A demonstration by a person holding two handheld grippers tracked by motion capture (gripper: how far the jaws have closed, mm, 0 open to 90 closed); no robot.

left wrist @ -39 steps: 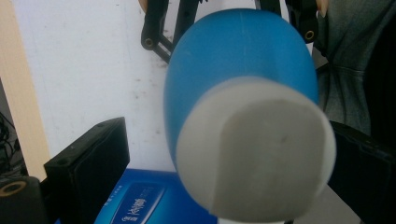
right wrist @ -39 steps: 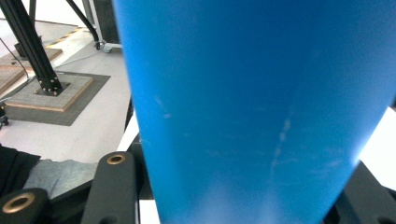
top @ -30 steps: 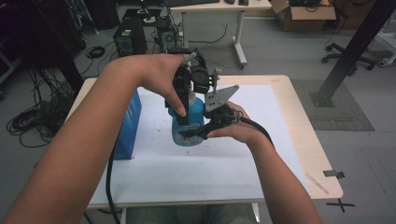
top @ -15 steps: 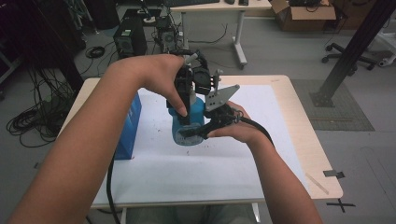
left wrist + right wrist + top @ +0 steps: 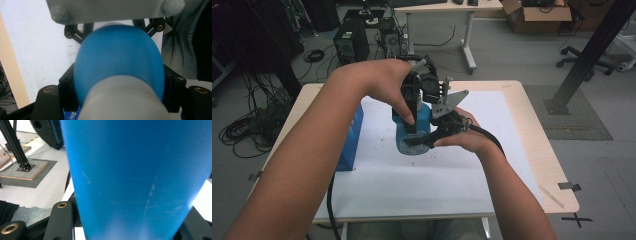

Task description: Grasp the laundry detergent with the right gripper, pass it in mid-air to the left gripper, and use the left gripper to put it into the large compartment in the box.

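Note:
A blue plastic bottle [image 5: 424,119] with a whitish cap [image 5: 122,100] is held above the white sheet in the middle of the table. My left gripper [image 5: 412,116] comes down on it from above. Its jaws have just been closing, and its black pads [image 5: 68,93] now press on both sides of the bottle's [image 5: 120,55] cap end. My right gripper [image 5: 426,141] reaches in from the right, shut on the bottle's body [image 5: 135,170]. Its grey plate [image 5: 448,102] stands over the bottle.
A blue box [image 5: 353,137] lies at the left edge of the white sheet [image 5: 422,185]. The wooden table [image 5: 548,165] borders the sheet on the right. On the floor behind are a computer tower [image 5: 348,42], cables [image 5: 247,132], a desk and a black post [image 5: 584,60].
The left gripper's jaws have drawn in onto the bottle's top. Both hands and the bottle have kept their place.

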